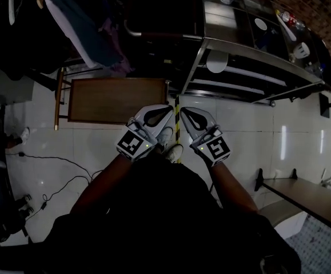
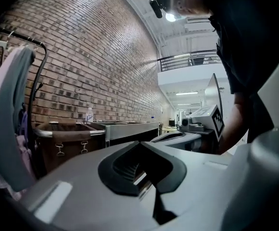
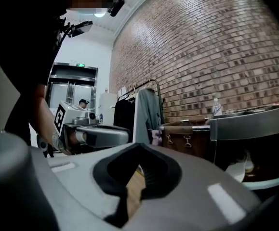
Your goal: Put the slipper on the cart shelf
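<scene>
L gripper (image 1: 155, 116) & R gripper (image 1: 192, 119): white-grey shells w/ black insets. Each marker cube (image 1: 135, 143): b/w square pattern, 1 green dot. The floor (image 1: 302, 124) is glossy white tile w/ yellow-black striped tape (image 1: 177, 121) & black cables (image 1: 56, 161). The table (image 1: 116, 99) is brown wood. The cart (image 1: 251, 53) is silver metal; white item on its shelf, prob. the slipper (image 1: 216, 61). The wall (image 2: 81, 57) is red-brown brick w/ pale mortar lines. The bin (image 2: 67, 138) is dark brown. Person's clothes (image 1: 171, 210) black, shoes (image 1: 174, 151) whitish.
</scene>
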Demonstrator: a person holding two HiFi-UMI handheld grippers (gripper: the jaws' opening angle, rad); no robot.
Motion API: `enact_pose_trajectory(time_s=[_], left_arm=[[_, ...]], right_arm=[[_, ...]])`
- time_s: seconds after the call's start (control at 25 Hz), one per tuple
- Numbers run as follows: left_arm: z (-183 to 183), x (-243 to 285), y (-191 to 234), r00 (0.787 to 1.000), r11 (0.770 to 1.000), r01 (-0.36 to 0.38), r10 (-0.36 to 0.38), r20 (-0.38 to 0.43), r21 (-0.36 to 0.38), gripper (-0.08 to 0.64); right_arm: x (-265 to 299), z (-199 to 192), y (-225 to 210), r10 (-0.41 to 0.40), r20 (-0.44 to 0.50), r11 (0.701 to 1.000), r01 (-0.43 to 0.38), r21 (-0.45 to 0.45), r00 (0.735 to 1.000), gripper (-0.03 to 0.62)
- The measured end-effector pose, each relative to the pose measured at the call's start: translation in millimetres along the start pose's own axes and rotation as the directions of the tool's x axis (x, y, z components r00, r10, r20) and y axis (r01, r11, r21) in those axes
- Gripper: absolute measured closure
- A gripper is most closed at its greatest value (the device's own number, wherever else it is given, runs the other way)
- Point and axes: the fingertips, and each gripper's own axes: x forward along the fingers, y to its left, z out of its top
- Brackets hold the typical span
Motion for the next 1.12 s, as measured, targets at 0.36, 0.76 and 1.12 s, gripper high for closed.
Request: enact_pose_trajectory(time_s=[0.36,0.76,1.12], left_arm=[[-13.9,-76.2,34.5,0.998,0.998,-0.066,0.066,-0.021,0.008,0.560],[-17.3,-180.2,109.3,1.000,0.999,-0.013,0.013,0.003,-0.040,0.560],[-22.4,-224.1,156.3,1.000,0.997,0.009,-0.008,0.009,-0.071,0.560]], right_arm=[[49.7,-1.0,55.1,0.043,-0.010,0.999,-0.043,-0.012,0.999,0.591],[159.3,9.6,116.9,-0.021,0.000,0.999,0.021,0.045,1.000,0.591],[211.6,8.3,156.0,-0.036,-0.012,0.999,0.036,0.024,0.999,0.591]])
